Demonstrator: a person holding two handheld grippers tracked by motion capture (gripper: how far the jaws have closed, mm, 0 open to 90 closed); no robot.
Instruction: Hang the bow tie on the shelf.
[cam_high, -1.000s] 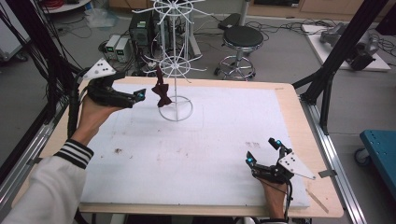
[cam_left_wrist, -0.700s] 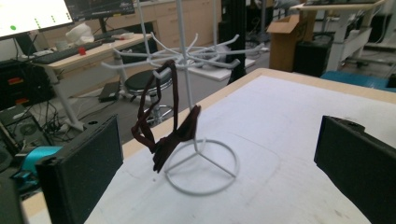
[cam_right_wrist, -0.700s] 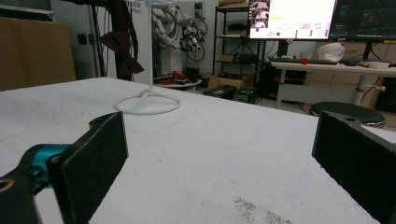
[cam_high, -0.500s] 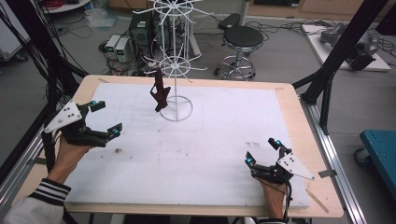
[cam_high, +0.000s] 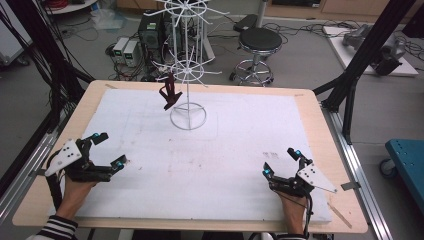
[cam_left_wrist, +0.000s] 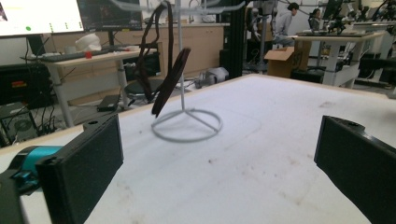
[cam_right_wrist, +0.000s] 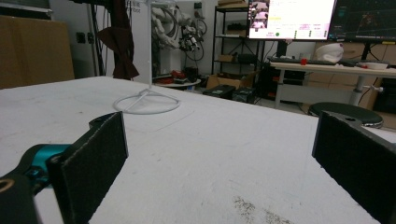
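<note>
Where the person's forearms come in at the near edge of the table, we see a gripper in each hand, both low over the white foam sheet (cam_high: 240, 165) that covers the pale wooden table (cam_high: 320, 115). The left gripper (cam_high: 107, 150) sits at the near left, held by a hand (cam_high: 75, 192) in a striped sleeve, its grey three-cornered plate tilted outward; its jaws stand wide apart with nothing between them. In the left gripper view we look along flat, matte black pads (cam_left_wrist: 84, 170) with a fine, grainy surface and a teal fitting at the left jaw's base. The right gripper (cam_high: 281, 162) rests at the near right, jaws likewise spread wide and empty, pointing toward the table's far side.

The sheet is dull and scuffed, with faint brown smudges and a small dark speckled patch (cam_high: 270, 155) near the right gripper.

Farther off, at the sheet's far middle, stands a thin white wire rack (cam_high: 188, 75) on a ring-shaped base, with spoked tiers above. A dark maroon, strap-like thing (cam_high: 169, 94) hangs from one spoke, clear of the sheet and well apart from both grippers.
</note>
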